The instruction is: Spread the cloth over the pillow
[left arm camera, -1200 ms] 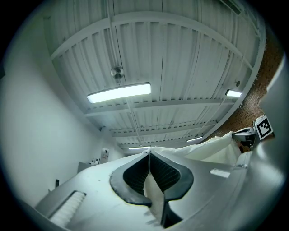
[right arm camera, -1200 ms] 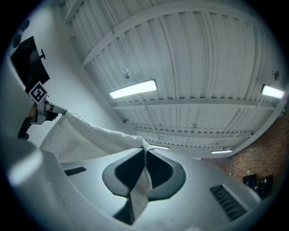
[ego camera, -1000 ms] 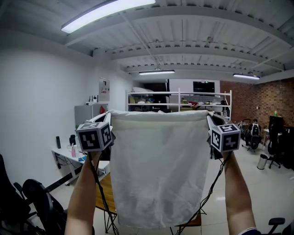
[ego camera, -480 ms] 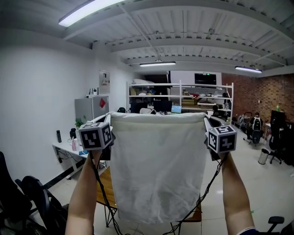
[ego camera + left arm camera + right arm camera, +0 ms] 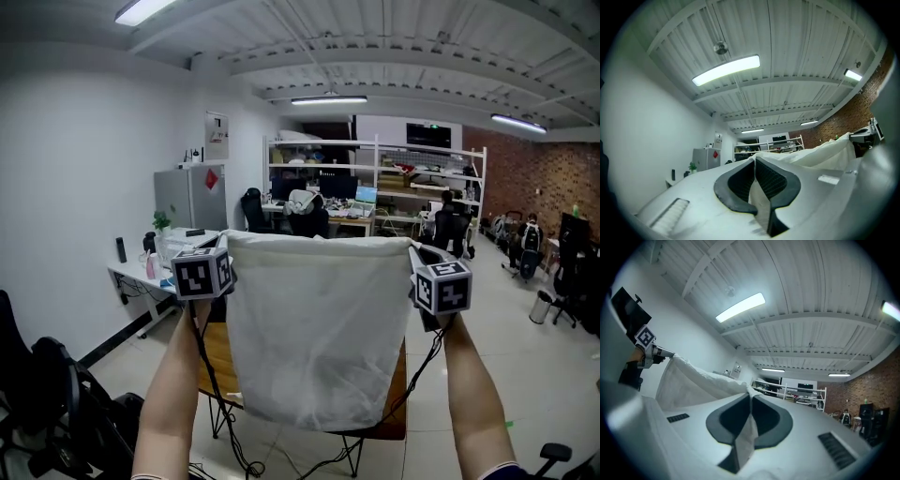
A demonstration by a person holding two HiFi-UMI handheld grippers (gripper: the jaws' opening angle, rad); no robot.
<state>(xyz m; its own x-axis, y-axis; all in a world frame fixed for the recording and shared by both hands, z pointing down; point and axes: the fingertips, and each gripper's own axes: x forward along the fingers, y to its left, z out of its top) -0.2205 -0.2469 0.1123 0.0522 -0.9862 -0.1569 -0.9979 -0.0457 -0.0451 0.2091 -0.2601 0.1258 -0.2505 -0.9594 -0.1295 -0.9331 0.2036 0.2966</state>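
Left hand-held gripper (image 5: 229,251) and right hand-held gripper (image 5: 413,253) are clamping the cloth's (image 5: 314,328) top corners. Keeping them level and apart is helping; the pillow is perhaps hiding below.

Wooden surface (image 5: 214,354) on skinny black legs (image 5: 352,457), standing on the pale floor (image 5: 544,375). Only its left edge and near right corner show, so can't tell what's on top.

left claw (image 5: 755,168): jaws pinched together on a corner of white cloth (image 5: 820,152) | cloth: rises from the jaws, stretches toward the right edge | background: ceiling tube light (image 5: 725,70), white refrigerator (image 5: 706,159), shelving (image 5: 774,145), brick wall (image 5: 855,112)
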